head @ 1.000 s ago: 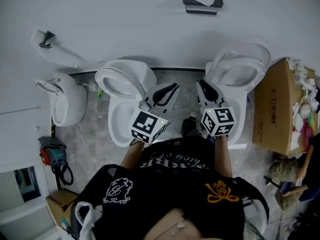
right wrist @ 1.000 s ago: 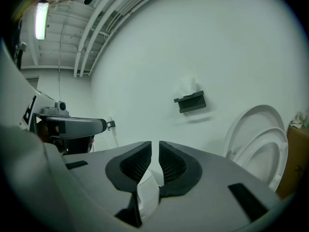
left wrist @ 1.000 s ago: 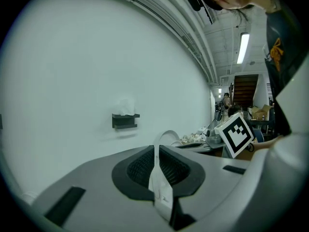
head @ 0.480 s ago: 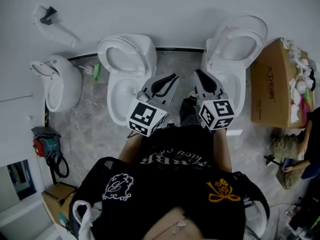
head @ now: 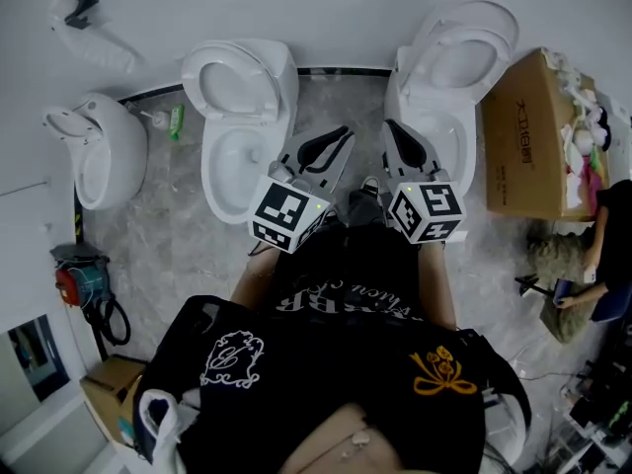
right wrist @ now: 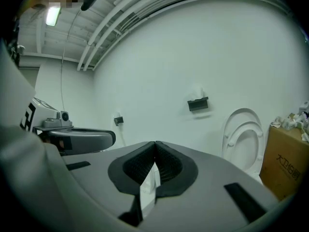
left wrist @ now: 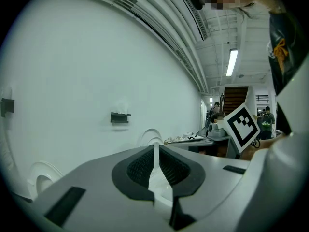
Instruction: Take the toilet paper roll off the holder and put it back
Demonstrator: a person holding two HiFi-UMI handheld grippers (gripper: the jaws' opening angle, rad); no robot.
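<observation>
The dark wall holder (left wrist: 119, 117) hangs far off on the white wall, with the white toilet paper roll (left wrist: 120, 108) on top of it. The right gripper view shows the same holder (right wrist: 198, 104) and roll (right wrist: 197, 93), also at a distance. Both are outside the head view. My left gripper (head: 346, 132) (left wrist: 155, 148) points toward the wall with its jaws together and nothing in them. My right gripper (head: 388, 126) (right wrist: 155, 143) is beside it; its jaws have just been closing and now meet at the tips, empty.
Two white toilets (head: 237, 117) (head: 449, 62) with raised lids stand against the wall ahead, a third white fixture (head: 94, 151) to the left. A cardboard box (head: 528, 136) of rags stands at the right, with a person (head: 602, 265) crouched beyond it. A red device (head: 71, 284) lies at the left.
Both grippers have drawn back from the wall together, and the holder has slid out of the top of the head view. The toilets now sit higher in the picture.
</observation>
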